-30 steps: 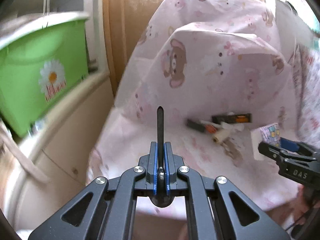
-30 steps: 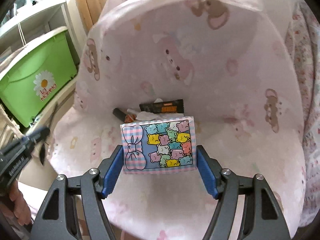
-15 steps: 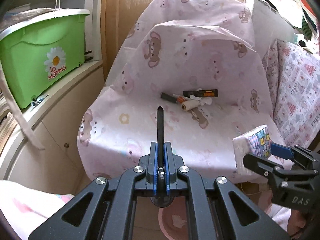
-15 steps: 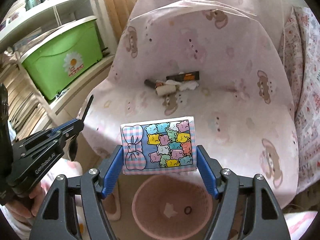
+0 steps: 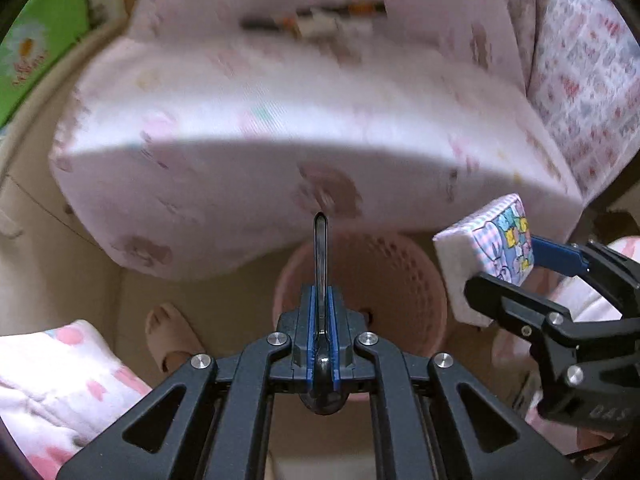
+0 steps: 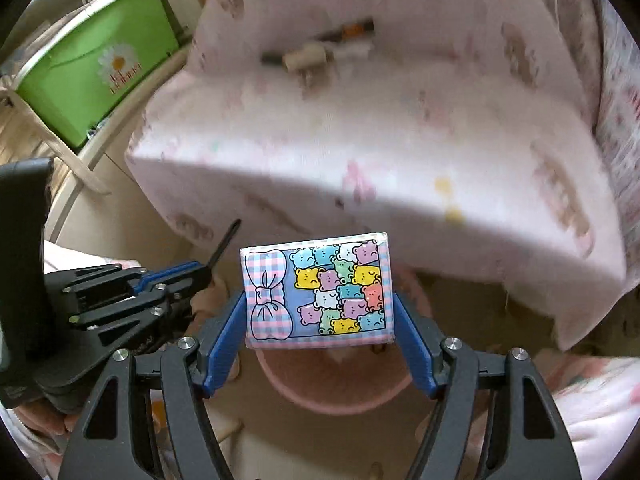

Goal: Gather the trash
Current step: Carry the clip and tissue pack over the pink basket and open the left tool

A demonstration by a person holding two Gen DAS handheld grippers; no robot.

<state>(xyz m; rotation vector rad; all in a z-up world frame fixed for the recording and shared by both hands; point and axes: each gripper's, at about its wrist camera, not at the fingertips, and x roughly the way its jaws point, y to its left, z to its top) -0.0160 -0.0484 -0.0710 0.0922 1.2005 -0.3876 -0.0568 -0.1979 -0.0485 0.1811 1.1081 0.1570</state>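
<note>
Left tongs: my left gripper (image 5: 320,300) has its blue pads pressed together on a thin black strip (image 5: 320,248), which sticks straight out ahead of it; I cannot tell what the strip is.
Right tongs: my right gripper (image 6: 320,312) is clamped on a tissue pack (image 6: 318,290), one blue pad on each short side, the bear print facing the camera.
Bin: the pink basket (image 6: 332,384) stands on the floor just in front of the armchair's front edge; in the right view the pack hangs above its rim, and in the left view the strip's tip points over its far rim (image 5: 400,256).
Armchair: a pink cover with bears drapes the armchair (image 5: 280,128) down over its front edge.
Trash still lying there: a small heap of scraps (image 6: 316,50) sits at the back of the seat, against the backrest; motion blur lets me make out only a pale roll and dark wrappers.
Side: a green box (image 6: 96,60) with a daisy stands on a shelf left of the armchair.
Floor: a slipper (image 5: 172,336) lies left of the basket.
</note>
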